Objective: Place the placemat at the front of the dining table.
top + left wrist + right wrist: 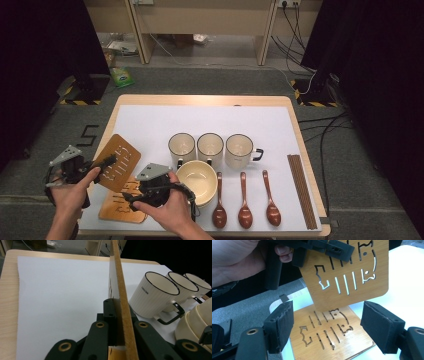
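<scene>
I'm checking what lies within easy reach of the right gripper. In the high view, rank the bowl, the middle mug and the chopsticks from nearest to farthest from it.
Measured from the right gripper:
1. The bowl, just to its right, near the table's front.
2. The middle mug, behind the bowl in the row of three.
3. The chopsticks, along the table's right edge.

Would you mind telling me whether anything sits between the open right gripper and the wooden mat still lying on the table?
Nothing visible does: the right gripper faces the flat mat directly; the raised mat in the left gripper hangs above.
</scene>
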A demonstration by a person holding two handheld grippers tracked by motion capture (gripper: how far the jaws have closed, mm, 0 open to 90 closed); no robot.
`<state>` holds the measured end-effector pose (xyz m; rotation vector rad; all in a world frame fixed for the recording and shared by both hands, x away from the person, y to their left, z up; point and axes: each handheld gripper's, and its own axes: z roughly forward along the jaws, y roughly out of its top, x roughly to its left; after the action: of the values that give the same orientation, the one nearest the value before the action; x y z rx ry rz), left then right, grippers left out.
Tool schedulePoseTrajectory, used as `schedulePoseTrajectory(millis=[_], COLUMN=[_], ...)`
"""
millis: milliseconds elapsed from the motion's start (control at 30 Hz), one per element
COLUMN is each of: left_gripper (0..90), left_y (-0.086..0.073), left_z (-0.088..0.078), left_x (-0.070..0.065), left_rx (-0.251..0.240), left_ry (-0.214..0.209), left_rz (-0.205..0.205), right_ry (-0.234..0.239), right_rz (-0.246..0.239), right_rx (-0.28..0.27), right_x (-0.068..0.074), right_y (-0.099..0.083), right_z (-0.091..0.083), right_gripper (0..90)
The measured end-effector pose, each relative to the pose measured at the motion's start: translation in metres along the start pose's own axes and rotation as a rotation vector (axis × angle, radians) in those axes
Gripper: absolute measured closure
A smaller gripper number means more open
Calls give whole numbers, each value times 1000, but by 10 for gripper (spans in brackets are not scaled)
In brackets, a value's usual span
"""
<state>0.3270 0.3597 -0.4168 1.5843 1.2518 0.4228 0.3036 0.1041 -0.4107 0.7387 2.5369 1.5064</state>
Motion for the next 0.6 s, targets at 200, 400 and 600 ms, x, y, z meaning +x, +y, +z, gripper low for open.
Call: schedulePoseTrajectory(millis=[200,400,600], left_gripper=[862,862,862], left_y=[3,6,11], left_z=[3,6,10], left_x=[0,-1,-2], left_rx=[-4,-9,-9], left_ry=[-1,-5,-4], left_rz=[1,1,10], right_ry=[-11,-27,-40], right_rz=[2,2,12], right_rx=[-12,-31,-43], right_x=[-4,-8,-11], right_y=[3,5,7], right_z=[-5,-11,-17], right_gripper=[266,266,266])
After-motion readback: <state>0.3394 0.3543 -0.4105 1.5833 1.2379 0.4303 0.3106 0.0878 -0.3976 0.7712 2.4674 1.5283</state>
